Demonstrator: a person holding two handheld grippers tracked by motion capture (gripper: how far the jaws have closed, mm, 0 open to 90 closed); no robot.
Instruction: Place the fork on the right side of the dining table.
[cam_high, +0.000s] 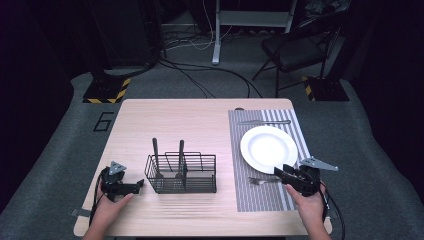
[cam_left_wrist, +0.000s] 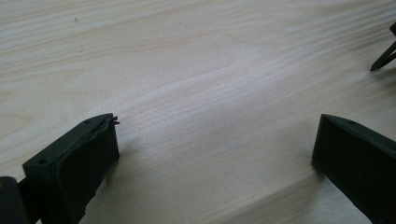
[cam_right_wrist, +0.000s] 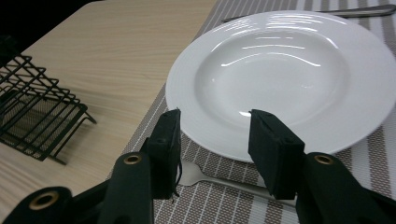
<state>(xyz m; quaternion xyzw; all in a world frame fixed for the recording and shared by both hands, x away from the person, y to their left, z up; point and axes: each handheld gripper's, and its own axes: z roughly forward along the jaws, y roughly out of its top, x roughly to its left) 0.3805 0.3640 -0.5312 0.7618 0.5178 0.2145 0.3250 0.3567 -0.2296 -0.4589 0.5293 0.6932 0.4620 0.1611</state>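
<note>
Right gripper (cam_high: 281, 172) sits low at the near right corner of the tabletop, forearm coming in from the near edge – jaws apart and empty, hanging over the fork (cam_right_wrist: 219, 179), which lies on the striped placemat (cam_high: 265, 197) just beside the plate (cam_high: 268, 148). Left gripper (cam_high: 137, 186) rests near the near left corner by the wire rack (cam_high: 182, 175) – jaws wide, empty

Tabletop (cam_high: 200, 120): pale wood grain, matt. Plate (cam_right_wrist: 280, 65): white, glossy, glazed look. Fork (cam_right_wrist: 219, 179): brushed metal. Placemat (cam_right_wrist: 224, 205): woven, striped, rough. Rack (cam_high: 182, 175): black wire, matt. Right hand-held gripper (cam_right_wrist: 215, 140) pads: matt black.
</note>
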